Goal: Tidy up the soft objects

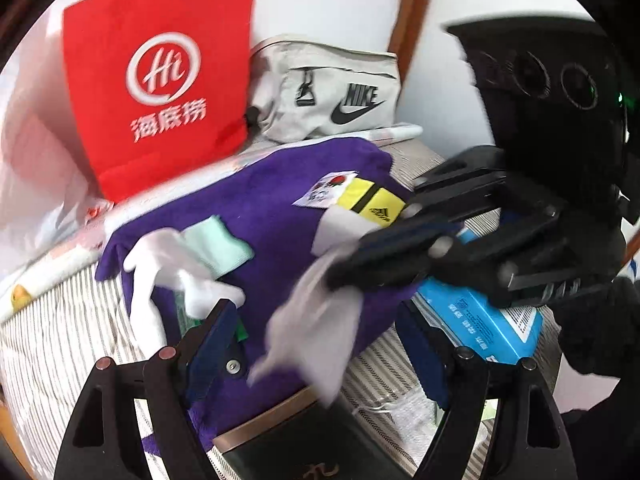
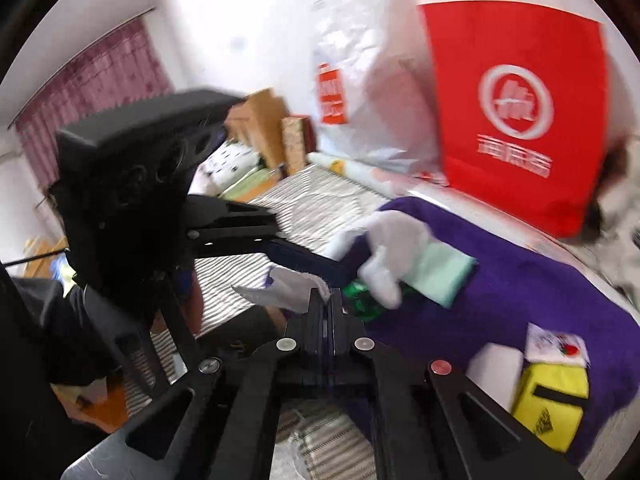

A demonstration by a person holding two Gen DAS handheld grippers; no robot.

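A purple towel (image 1: 260, 208) lies spread on the striped bed. On it rest a white glove (image 1: 176, 264), a mint cloth (image 1: 224, 244) and a yellow pouch (image 1: 372, 200). My right gripper (image 1: 344, 260) reaches in from the right and is shut on a white cloth (image 1: 308, 320), which hangs blurred over the towel. In the right wrist view the closed tips (image 2: 326, 296) pinch that white cloth (image 2: 288, 284), just left of the glove (image 2: 392, 248) and a green packet (image 2: 364, 296). My left gripper (image 1: 320, 340) stands open below the cloth with nothing between its fingers.
A red paper bag (image 1: 160, 80) and a grey Nike bag (image 1: 328, 88) stand against the wall behind the towel. A blue box (image 1: 480, 320) lies under the right gripper. A white plastic bag (image 2: 372, 80) sits left of the red bag (image 2: 520, 112).
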